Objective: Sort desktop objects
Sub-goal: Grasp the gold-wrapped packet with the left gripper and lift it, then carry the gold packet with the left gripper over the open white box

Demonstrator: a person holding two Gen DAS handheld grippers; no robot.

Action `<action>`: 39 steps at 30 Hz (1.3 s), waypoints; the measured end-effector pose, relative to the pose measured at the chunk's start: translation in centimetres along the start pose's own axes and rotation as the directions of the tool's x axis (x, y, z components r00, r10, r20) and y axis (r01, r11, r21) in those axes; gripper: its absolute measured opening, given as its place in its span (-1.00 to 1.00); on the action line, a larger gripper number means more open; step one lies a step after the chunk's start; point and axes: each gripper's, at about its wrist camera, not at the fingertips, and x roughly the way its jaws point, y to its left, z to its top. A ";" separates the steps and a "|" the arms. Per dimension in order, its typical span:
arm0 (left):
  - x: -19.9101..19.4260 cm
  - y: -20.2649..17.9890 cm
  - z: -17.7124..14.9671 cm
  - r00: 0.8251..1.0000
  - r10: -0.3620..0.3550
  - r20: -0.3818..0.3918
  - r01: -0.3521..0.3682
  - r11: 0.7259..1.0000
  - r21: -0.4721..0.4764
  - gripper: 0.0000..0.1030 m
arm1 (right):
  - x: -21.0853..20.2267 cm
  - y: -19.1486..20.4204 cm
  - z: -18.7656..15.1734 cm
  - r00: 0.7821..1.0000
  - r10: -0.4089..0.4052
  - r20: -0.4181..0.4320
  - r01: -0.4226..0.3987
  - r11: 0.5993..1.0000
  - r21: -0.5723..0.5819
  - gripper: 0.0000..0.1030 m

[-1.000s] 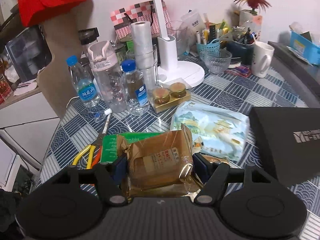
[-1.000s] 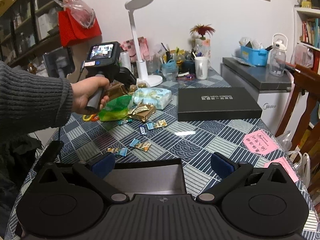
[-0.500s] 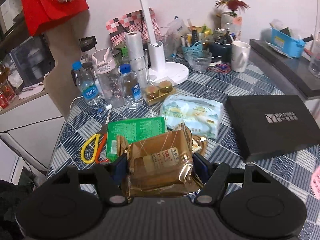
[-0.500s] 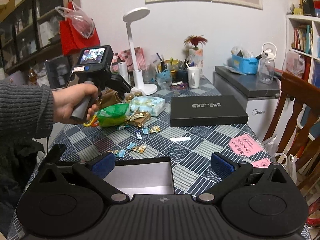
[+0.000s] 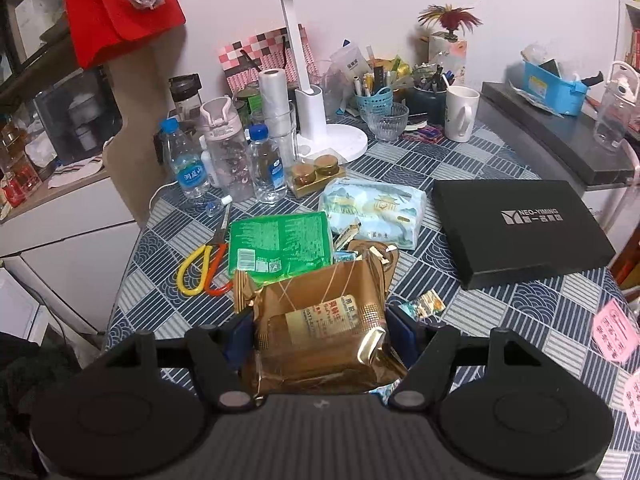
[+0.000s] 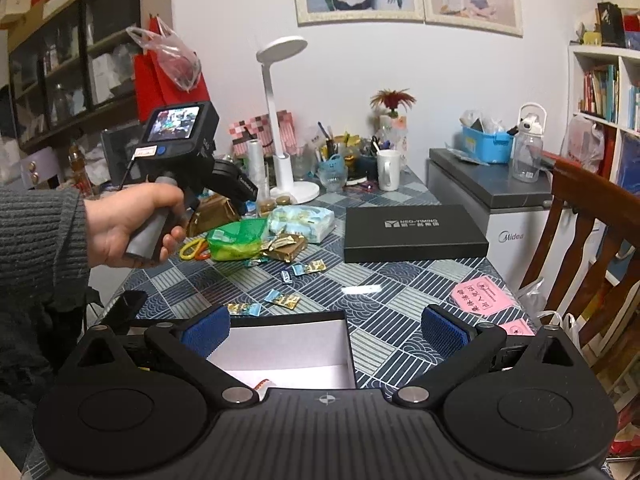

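My left gripper [image 5: 320, 330] is shut on a gold foil packet [image 5: 324, 320] and holds it above the table; the packet also shows in the right wrist view [image 6: 212, 213]. Below it lie a green packet [image 5: 280, 242], a second gold packet [image 6: 286, 246], a pale blue tissue pack [image 5: 374, 210] and loose wrapped candies [image 6: 308, 268]. My right gripper [image 6: 324, 330] is open and empty over an open box [image 6: 296, 350] with a white inside at the table's near edge.
A black lidded box [image 5: 520, 228] lies at the right. Yellow-handled scissors [image 5: 202, 266] lie left of the green packet. Water bottles [image 5: 266, 168], a white desk lamp [image 5: 320, 132], a white mug [image 5: 460, 114] and pen holders crowd the back. Pink notes [image 6: 480, 294] lie near the right edge.
My left gripper has risen and pulled back with the gold packet, so more of the table shows below. My right gripper has lifted slightly and stays open.
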 end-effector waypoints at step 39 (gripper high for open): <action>-12.1 -1.8 -12.0 0.985 -0.168 -0.043 0.170 0.983 0.065 0.61 | -5.6 4.2 -0.9 0.999 0.014 0.050 -0.010 0.996 -0.087 1.00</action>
